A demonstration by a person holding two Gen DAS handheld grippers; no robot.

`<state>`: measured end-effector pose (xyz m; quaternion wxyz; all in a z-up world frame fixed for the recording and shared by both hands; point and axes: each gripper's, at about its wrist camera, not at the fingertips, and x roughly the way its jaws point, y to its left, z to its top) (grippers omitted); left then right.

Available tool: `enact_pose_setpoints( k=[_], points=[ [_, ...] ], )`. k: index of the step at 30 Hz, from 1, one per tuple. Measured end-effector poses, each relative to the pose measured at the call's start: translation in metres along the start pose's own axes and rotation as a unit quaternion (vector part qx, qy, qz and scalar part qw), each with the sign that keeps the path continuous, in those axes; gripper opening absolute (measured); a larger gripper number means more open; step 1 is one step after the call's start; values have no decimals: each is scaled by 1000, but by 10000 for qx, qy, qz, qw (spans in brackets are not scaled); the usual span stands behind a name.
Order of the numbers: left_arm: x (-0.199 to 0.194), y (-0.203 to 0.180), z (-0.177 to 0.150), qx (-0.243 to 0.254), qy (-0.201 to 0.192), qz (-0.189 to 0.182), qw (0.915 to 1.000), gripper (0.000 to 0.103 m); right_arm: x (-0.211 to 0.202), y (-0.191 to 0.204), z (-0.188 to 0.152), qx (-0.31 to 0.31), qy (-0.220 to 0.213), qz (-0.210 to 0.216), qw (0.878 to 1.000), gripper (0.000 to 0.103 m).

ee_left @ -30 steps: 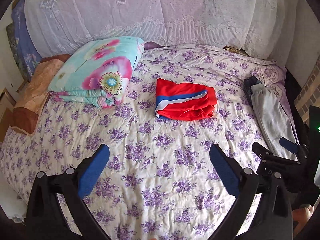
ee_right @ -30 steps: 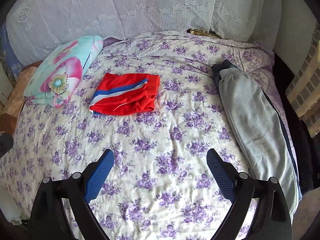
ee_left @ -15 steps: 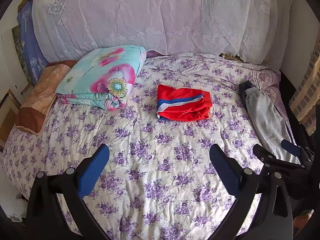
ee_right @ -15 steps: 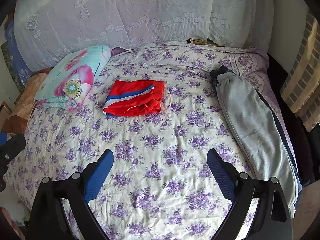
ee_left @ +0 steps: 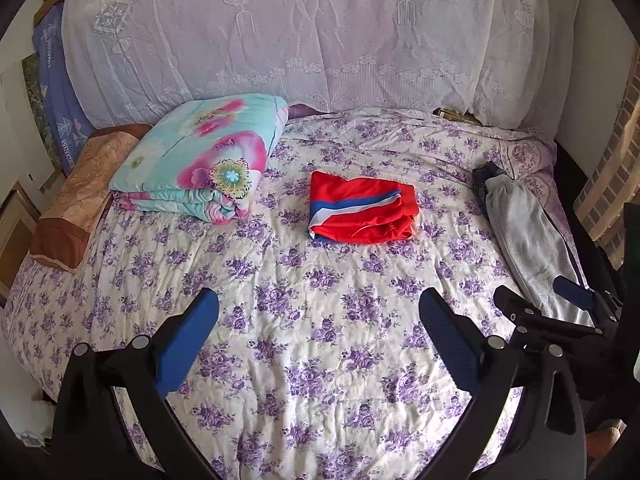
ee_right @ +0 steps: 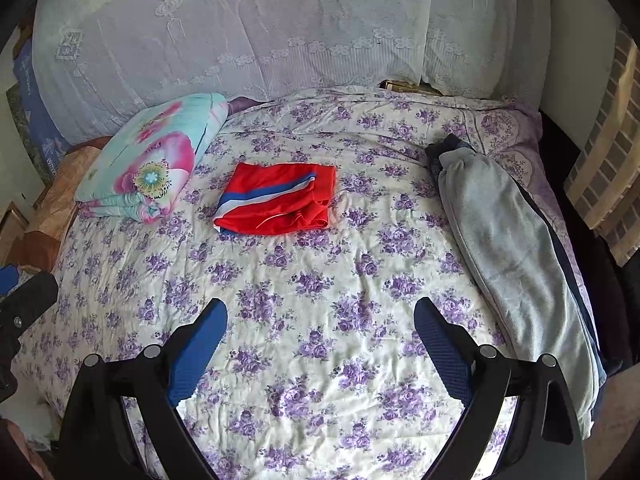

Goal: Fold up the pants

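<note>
With the red pants (ee_right: pixel 278 206) already lying folded mid-bed (ee_right: pixel 320 320), both the left gripper (ee_left: pixel 318 338) and right gripper (ee_right: pixel 320 344) hover spread and empty, so the next move likely calls for reaching the grey pants (ee_right: pixel 516 256) stretched along the bed's right edge.

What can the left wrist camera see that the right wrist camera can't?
Only the left wrist view shows the right tool from the side, near the foot of the grey pants. Only the right wrist view shows those pants full length, plus a bit of the left tool at its edge. Both show the folded red shorts, the flowery blanket and the purple-flowered bedspread.
</note>
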<state>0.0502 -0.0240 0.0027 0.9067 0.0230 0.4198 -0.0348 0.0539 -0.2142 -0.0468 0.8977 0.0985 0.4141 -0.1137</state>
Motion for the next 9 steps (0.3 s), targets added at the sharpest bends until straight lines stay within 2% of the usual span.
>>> enact_pose_setpoints(
  k=[9],
  points=[
    [5, -2, 0, -6, 62, 19, 10000, 98, 1, -1, 0, -18, 3, 4, 10000, 95]
  ],
)
